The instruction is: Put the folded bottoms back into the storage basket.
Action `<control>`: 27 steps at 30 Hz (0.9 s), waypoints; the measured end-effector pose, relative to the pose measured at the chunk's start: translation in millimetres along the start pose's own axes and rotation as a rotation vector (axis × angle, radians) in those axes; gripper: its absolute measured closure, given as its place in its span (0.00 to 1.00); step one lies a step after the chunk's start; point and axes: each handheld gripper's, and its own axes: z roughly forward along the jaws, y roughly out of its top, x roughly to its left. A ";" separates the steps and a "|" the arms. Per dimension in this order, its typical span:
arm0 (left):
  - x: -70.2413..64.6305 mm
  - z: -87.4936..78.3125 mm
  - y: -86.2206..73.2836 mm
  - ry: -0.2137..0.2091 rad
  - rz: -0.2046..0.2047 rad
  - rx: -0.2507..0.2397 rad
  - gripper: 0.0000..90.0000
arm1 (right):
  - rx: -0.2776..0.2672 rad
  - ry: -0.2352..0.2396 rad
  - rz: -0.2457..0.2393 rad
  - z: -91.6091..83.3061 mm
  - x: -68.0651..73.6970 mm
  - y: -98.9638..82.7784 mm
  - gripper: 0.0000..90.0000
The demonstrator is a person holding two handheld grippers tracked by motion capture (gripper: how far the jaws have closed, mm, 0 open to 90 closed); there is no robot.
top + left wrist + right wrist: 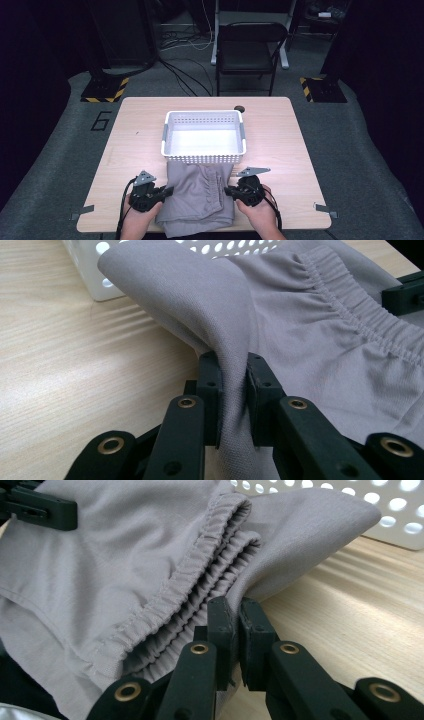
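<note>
- Pinching the grey shorts (320,340) at opposite side edges, both pairs of jaws are clamped tight on folds of cloth: the left gripper (232,385) on the plain side, the right gripper (235,625) beside the gathered waistband (200,575).
- The shorts lie folded on the table (280,130), their far edge touching the near wall of the white basket (204,159).
- Judging from this, the grasp is made; lifting the shorts into the basket, which holds nothing yet, is left.

You've got matt grey woven cloth in that garment (199,197), gathered elastic along its waistband (350,300). The basket (204,117) looks like smooth white perforated plastic, the table (140,135) pale wood-grain laminate, the jaws matt black plastic with brass-looking rivets.
</note>
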 end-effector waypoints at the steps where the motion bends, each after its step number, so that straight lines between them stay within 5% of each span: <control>1: -0.3 -0.6 0.8 -0.005 0.001 0.006 0.88 | 0.006 -0.002 -0.002 -0.4 -0.1 0.7 0.95; 14: 1.3 -5.5 11.5 -0.028 0.029 0.008 0.88 | 0.011 -0.001 -0.175 -4.9 5.7 13.7 0.95; 27: -1.5 -8.9 23.4 -0.033 0.067 0.029 0.88 | 0.023 0.022 -0.177 -12.7 5.4 23.6 0.95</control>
